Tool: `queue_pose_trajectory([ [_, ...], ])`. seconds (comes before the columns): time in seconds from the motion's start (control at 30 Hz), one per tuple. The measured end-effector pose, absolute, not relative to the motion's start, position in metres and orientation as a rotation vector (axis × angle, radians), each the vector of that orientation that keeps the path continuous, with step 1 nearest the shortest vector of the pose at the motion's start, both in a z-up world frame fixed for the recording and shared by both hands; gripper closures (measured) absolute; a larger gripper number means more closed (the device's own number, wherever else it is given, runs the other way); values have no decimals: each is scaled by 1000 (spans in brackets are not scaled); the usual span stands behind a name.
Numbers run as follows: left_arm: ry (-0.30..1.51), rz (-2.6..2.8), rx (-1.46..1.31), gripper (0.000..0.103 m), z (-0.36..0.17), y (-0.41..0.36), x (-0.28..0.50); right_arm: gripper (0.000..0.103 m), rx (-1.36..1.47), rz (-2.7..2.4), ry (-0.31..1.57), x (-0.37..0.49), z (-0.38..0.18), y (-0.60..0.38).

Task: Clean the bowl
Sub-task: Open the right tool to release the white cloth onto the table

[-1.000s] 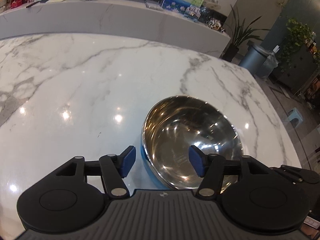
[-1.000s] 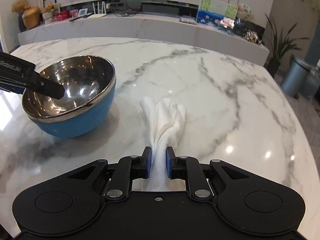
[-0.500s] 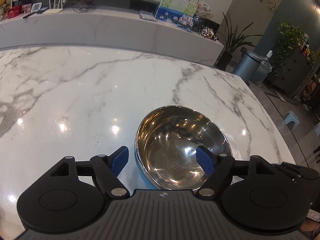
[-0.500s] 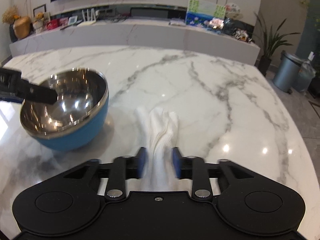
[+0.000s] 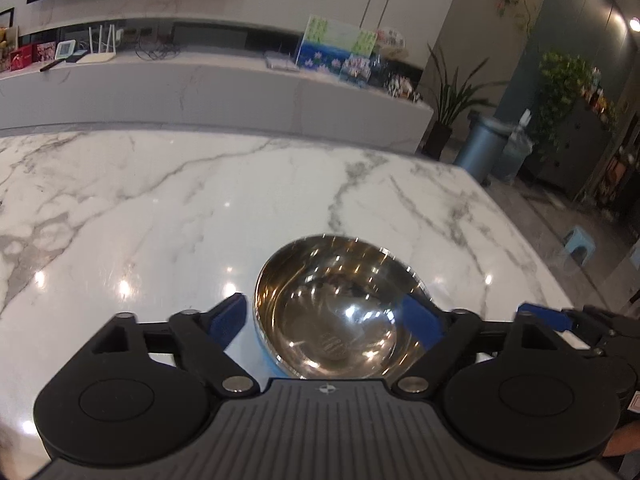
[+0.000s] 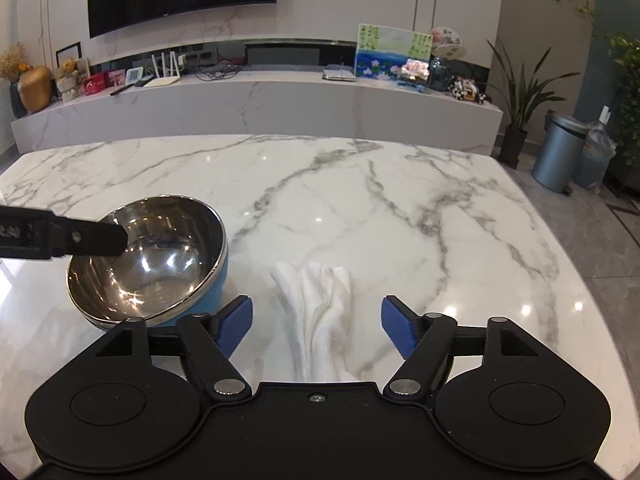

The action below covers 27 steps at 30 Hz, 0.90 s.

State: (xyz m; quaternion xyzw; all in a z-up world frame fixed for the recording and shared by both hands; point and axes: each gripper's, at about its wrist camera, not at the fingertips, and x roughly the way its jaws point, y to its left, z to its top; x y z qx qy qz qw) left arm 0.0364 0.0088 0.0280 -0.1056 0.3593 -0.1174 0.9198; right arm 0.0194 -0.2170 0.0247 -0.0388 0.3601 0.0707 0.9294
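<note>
A steel bowl point(image 5: 336, 312) with a blue outside sits on the marble table point(image 5: 160, 208); it also shows at the left in the right wrist view point(image 6: 152, 268). My left gripper point(image 5: 326, 326) is open, with its fingers on either side of the bowl's near rim, above it. A white cloth point(image 6: 320, 312) lies crumpled on the table to the right of the bowl. My right gripper point(image 6: 316, 326) is open wide above the cloth's near end and holds nothing. The left gripper's finger point(image 6: 92, 236) reaches over the bowl in the right wrist view.
A long marble shelf point(image 6: 256, 100) with a router, pictures and ornaments runs behind the table. A grey bin point(image 6: 560, 152) and plants stand on the floor at the right, beyond the table's right edge point(image 6: 568, 248).
My right gripper has opened and let go of the cloth, which now lies on the table. Both grippers have pulled back and up a little; the left has opened wider around the bowl.
</note>
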Motion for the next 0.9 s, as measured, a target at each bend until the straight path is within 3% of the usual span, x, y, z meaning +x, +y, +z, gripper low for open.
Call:
queue_pose_trajectory([
  [0.27, 736, -229, -200, 14, 31, 7, 32, 30, -41, 133, 714, 9, 35, -221],
  [0.43, 719, -193, -150, 14, 34, 3, 23, 21, -19, 123, 711, -1, 36, -223],
  [0.9, 679, -120, 3, 15, 34, -15, 5, 20, 18, 118, 713, -13, 34, -226],
])
